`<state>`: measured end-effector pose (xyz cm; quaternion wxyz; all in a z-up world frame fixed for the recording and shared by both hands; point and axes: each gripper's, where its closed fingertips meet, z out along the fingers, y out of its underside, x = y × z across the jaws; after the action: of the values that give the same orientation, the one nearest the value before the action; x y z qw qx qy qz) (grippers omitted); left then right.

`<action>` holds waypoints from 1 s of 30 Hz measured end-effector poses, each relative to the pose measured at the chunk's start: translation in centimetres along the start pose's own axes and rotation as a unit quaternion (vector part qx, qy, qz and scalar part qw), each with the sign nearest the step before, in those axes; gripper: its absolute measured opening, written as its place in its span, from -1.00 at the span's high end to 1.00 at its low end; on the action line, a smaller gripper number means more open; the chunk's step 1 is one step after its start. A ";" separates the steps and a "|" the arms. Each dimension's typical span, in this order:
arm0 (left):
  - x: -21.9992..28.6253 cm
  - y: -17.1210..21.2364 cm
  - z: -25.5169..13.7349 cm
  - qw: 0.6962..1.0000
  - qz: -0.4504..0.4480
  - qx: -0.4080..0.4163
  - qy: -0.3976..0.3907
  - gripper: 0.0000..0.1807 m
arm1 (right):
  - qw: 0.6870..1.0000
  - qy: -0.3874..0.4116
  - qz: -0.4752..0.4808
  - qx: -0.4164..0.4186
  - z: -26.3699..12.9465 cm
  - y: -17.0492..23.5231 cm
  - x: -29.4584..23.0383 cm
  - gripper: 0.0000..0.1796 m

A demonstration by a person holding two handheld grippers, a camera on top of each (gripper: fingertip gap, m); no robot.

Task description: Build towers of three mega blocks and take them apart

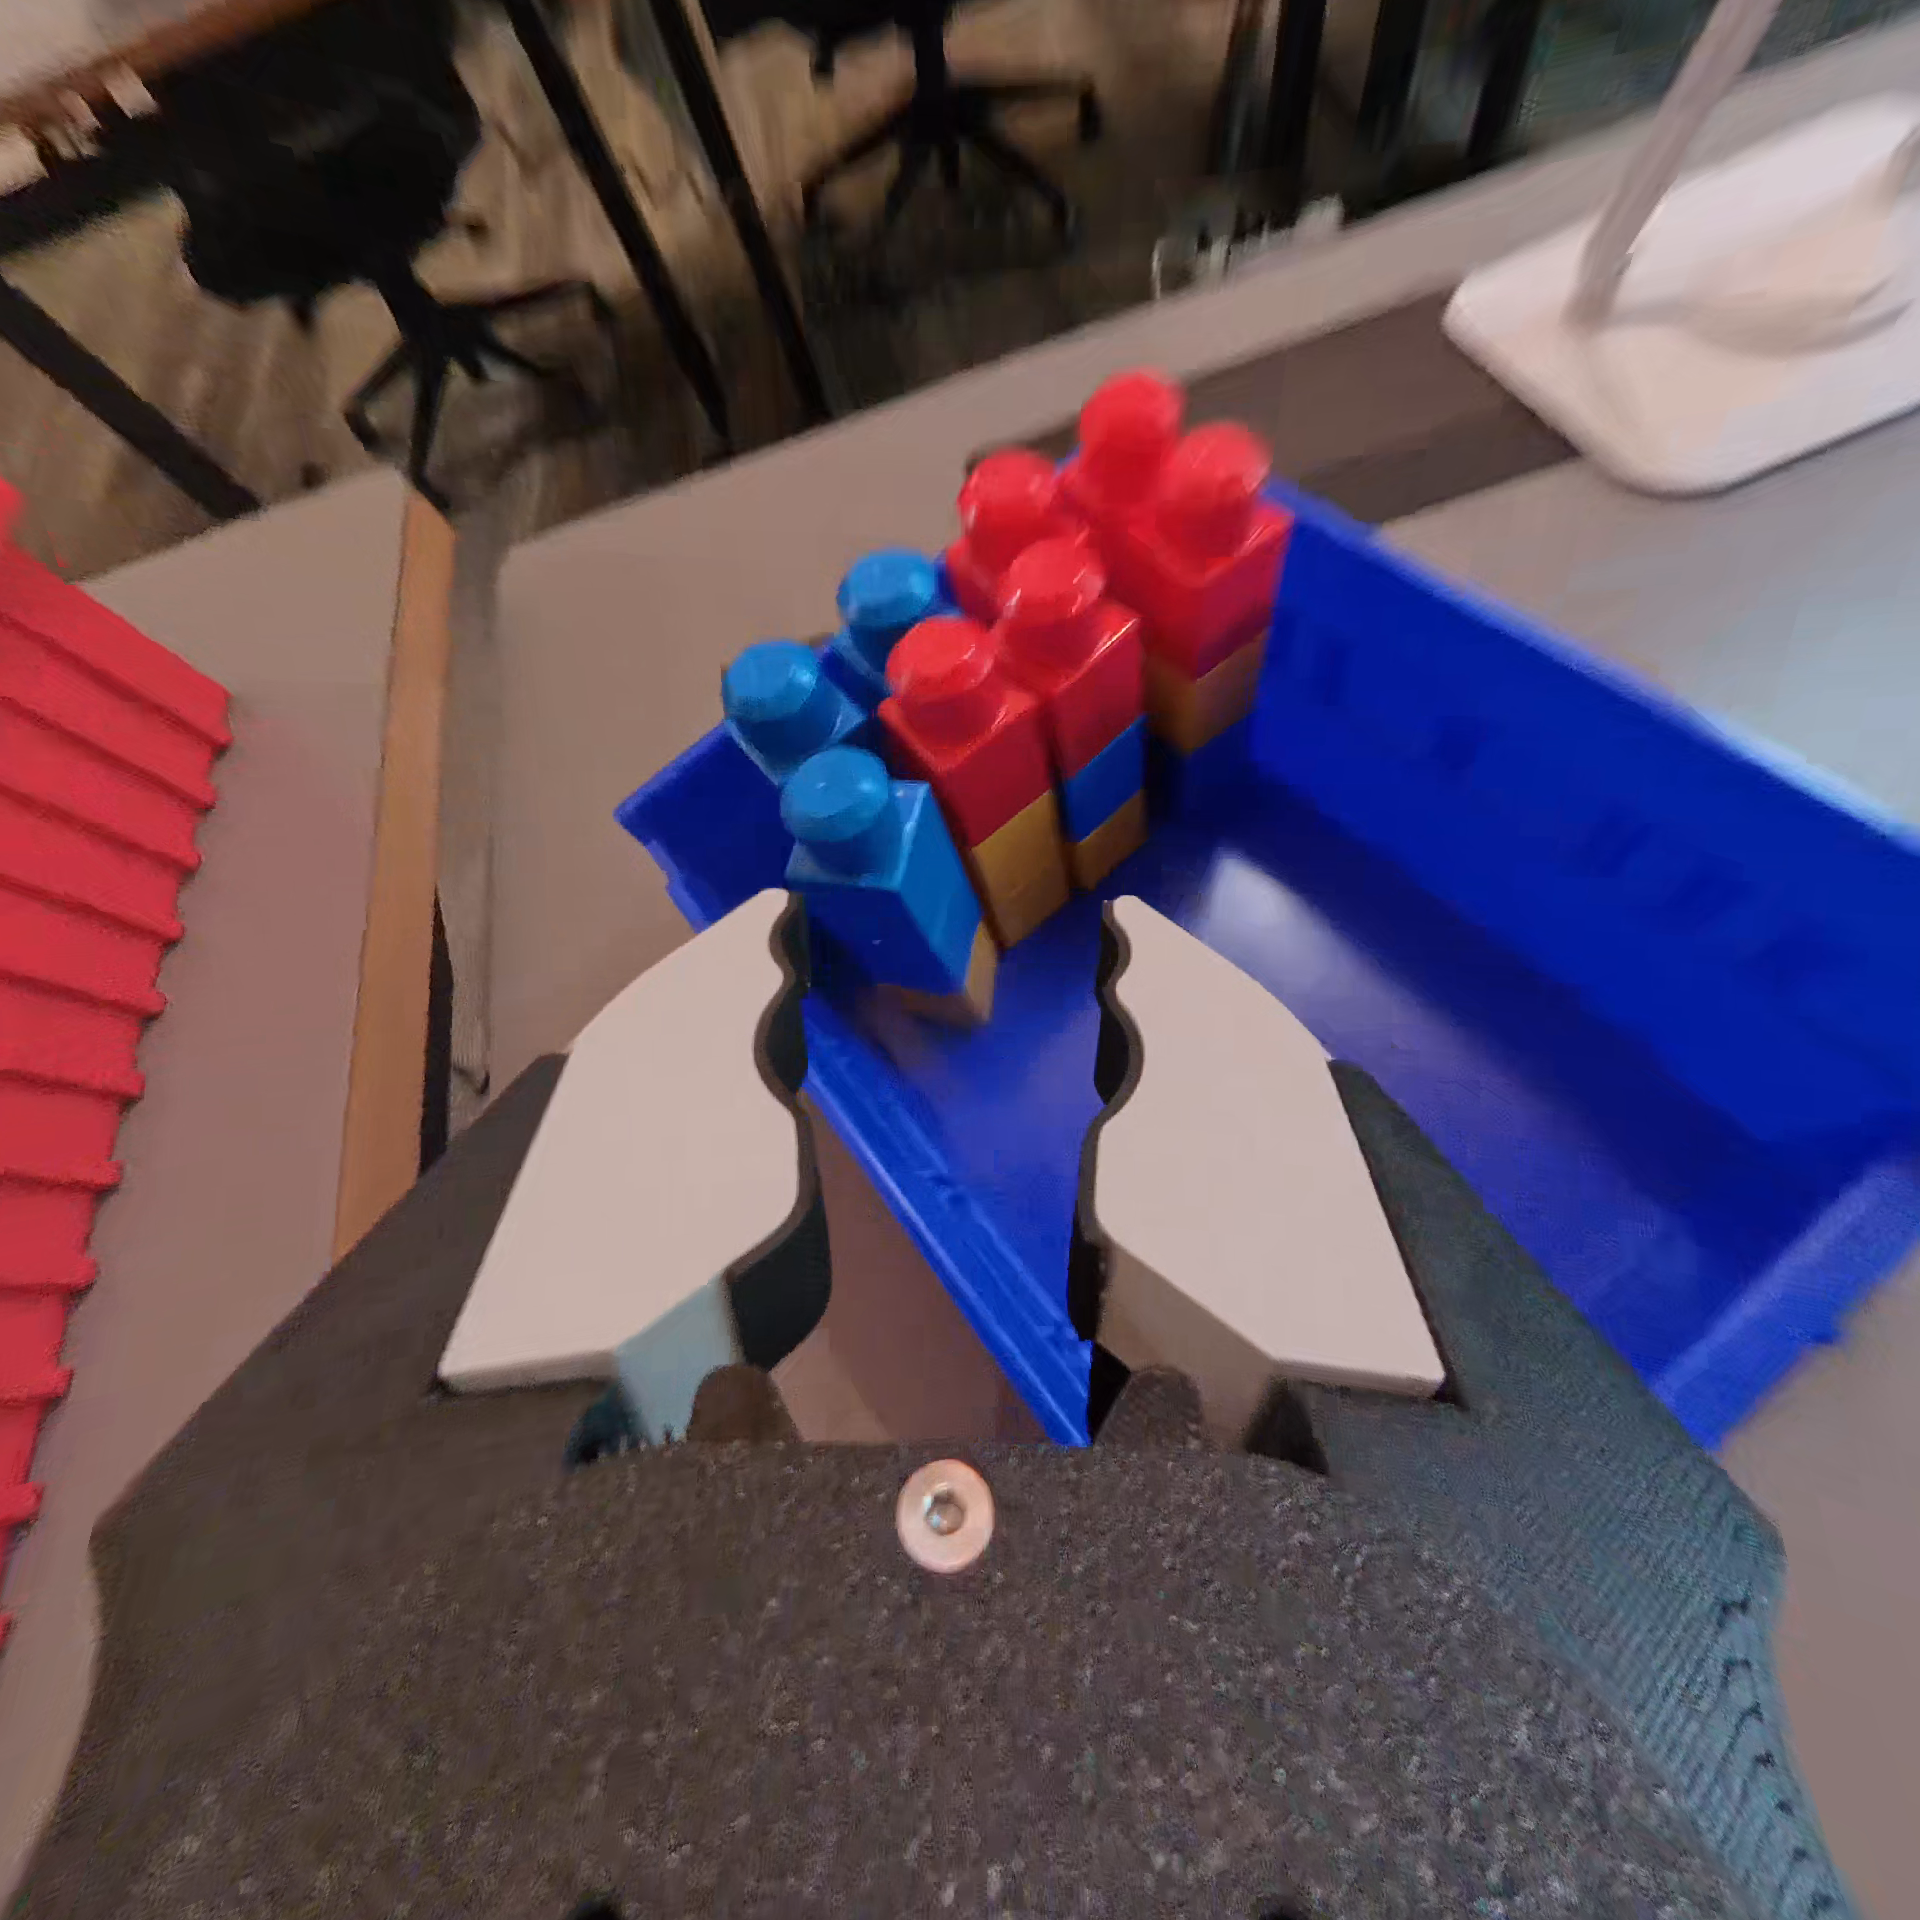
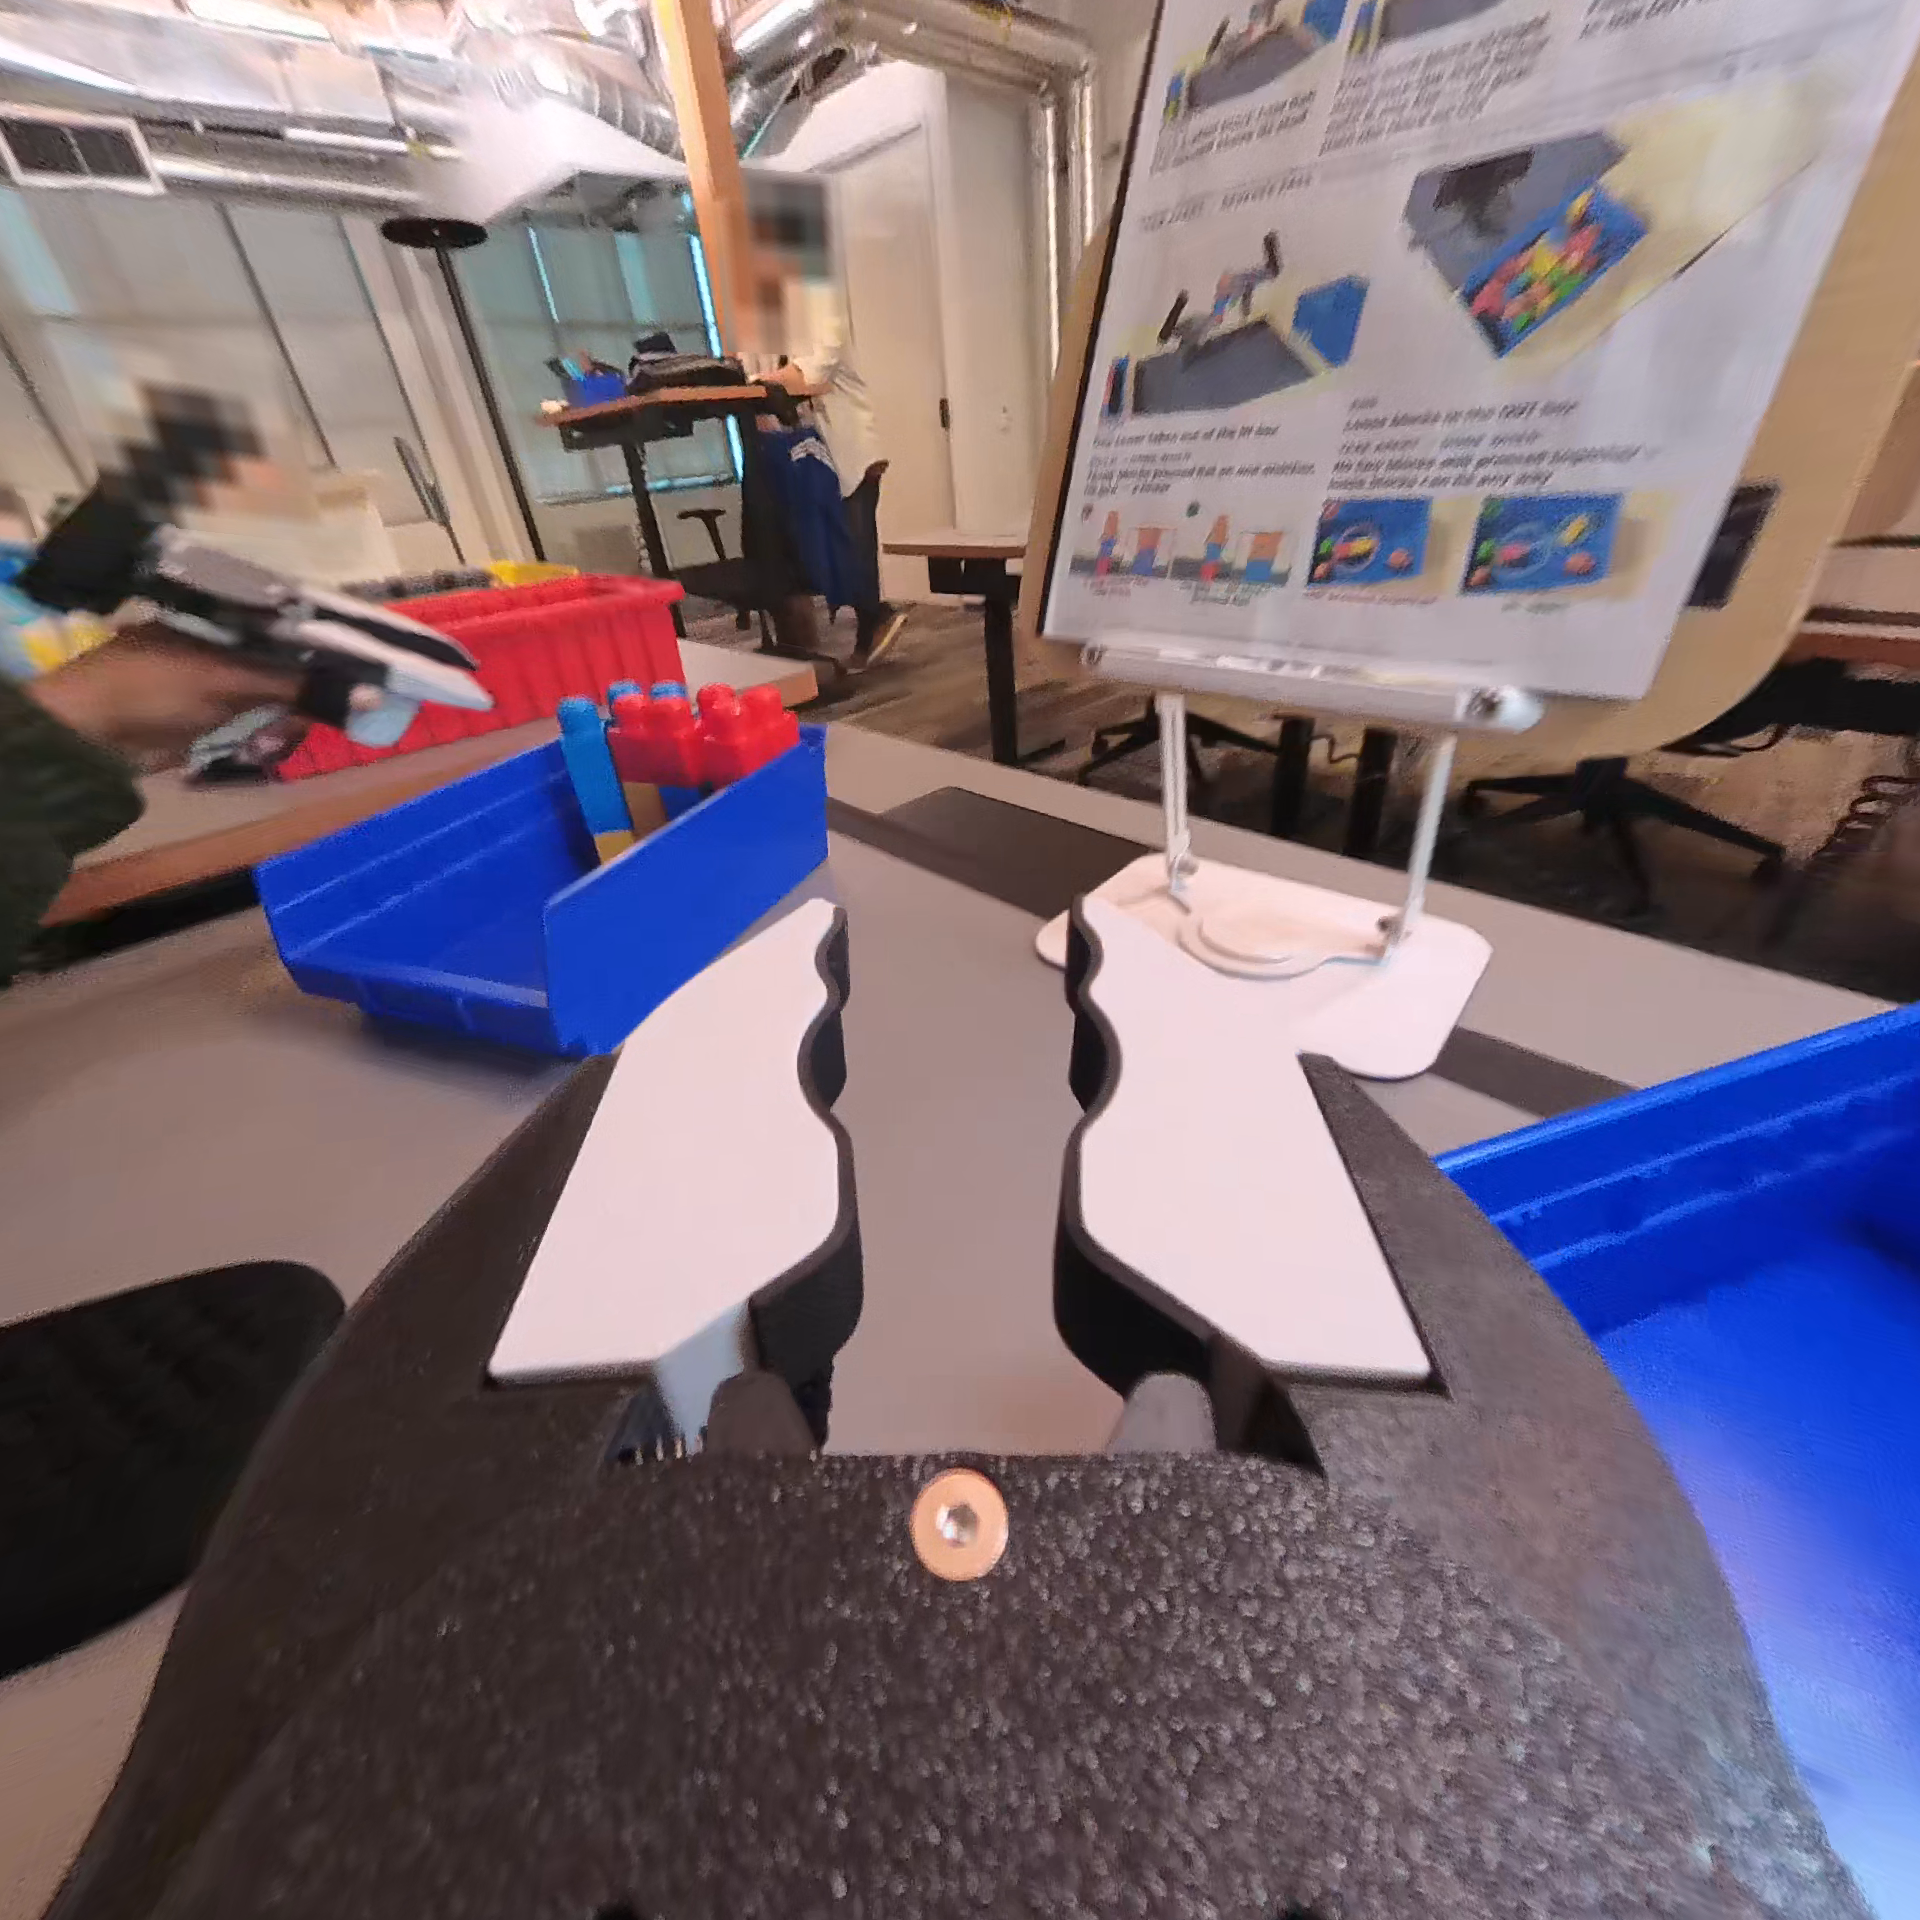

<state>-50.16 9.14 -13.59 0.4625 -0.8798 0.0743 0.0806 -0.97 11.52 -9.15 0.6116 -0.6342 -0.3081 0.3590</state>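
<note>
The left gripper (image 1: 951,909), a black textured tool with pale grey wavy-edged finger plates, hangs over the near end of a bright blue open-topped plastic bin (image 1: 1538,935), its jaws spread wide with nothing between them; its tips sit just in front of the nearest tower without a visible touch. The towers of chunky plastic mega blocks stand packed together at the far end of that bin: three blue-topped towers (image 1: 883,883) on the left, whose lowest visible block is tan-yellow, and beside them five red-topped towers (image 1: 966,748), one showing red over blue over tan-yellow and others red over tan-yellow. The picture is motion-blurred, so finer joins between blocks cannot be told. The bin rests on a grey counter (image 1: 644,623), with a ribbed red plastic thing (image 1: 94,935) at the left edge and a white stand base (image 1: 1704,343) at the upper right. In the right wrist view, the right gripper (image 2: 956,925) of the same make is held above the counter, well apart from the towers, its jaws moderately open and empty. Ahead of it stands a white wire document stand (image 2: 1278,935) bearing a printed instruction sheet with photographs (image 2: 1403,343). A second blue plastic bin (image 2: 1714,1299) shows at the right edge, a red plastic crate (image 2: 551,644) lies behind the first bin, and the left gripper appears blurred above the first bin's left end.
</note>
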 end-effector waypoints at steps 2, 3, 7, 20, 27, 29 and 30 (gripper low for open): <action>-1.2 1.4 3.0 0.999 0.010 -0.054 0.002 0.33 | 0.999 -0.021 -0.014 -0.037 0.6 2.7 -0.7 0.63; -2.0 2.0 4.2 0.997 0.017 -0.073 -0.007 0.30 | 0.998 -0.030 -0.030 -0.054 0.8 3.6 -1.1 0.68; -1.8 2.6 7.5 0.995 0.021 -0.092 0.015 0.28 | 0.995 -0.046 -0.063 -0.057 0.9 4.0 -2.0 0.76; 9.3 -11.2 -7.4 0.968 0.183 0.160 0.058 0.59 | 0.989 -0.092 -0.104 -0.051 1.2 4.5 -4.7 0.74; 30.5 -10.6 -15.0 0.880 0.265 0.241 0.311 0.59 | 0.975 -0.161 -0.145 -0.037 1.6 5.0 -10.3 0.45; 35.6 -8.9 -15.3 0.852 0.272 0.242 0.377 0.59 | 0.969 -0.189 -0.151 -0.056 1.9 6.2 -12.1 0.31; 37.8 -8.2 -15.4 0.839 0.267 0.241 0.409 0.60 | 0.965 -0.202 -0.156 -0.065 1.9 6.8 -12.8 0.31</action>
<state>-10.41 -1.09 -6.35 0.5485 -0.6394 0.5055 -0.1868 -9.99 1.54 -14.95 0.5421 -0.5310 -0.5432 0.3593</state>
